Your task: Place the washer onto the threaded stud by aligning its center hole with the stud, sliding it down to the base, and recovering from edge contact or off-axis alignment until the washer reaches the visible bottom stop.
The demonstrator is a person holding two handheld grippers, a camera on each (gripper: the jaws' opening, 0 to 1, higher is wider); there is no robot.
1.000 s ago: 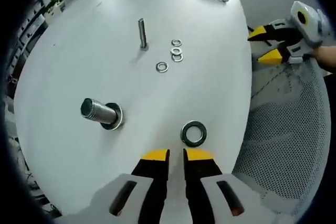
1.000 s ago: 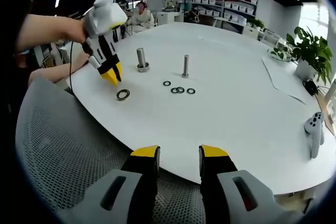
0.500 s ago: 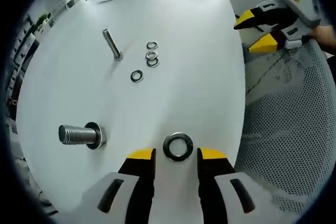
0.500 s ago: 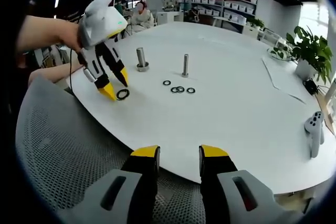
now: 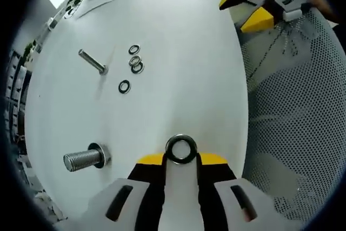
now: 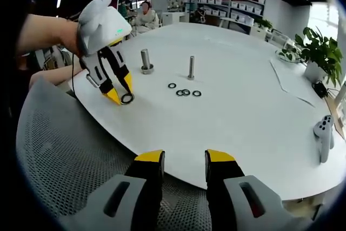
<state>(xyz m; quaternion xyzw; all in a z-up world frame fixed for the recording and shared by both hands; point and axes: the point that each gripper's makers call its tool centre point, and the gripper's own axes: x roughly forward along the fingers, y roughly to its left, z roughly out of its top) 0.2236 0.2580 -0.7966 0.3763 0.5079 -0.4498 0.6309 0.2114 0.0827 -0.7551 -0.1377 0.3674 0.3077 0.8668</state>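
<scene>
The large steel washer lies flat on the white table near its front edge. My left gripper has its two yellow fingertips pressed against the washer's sides. The thick threaded stud stands to the left of it, a hand's width away. In the right gripper view the left gripper points down at the washer, in front of the thick stud. My right gripper hangs open over a mesh chair with nothing in it, and shows again as the right gripper.
A thin stud stands further back with several small washers beside it. A grey mesh chair sits against the table edge. A white controller and a potted plant are at the far side.
My left gripper has opened, moved forward over the large washer and narrowed onto its sides. The right gripper has stayed still over the chair.
</scene>
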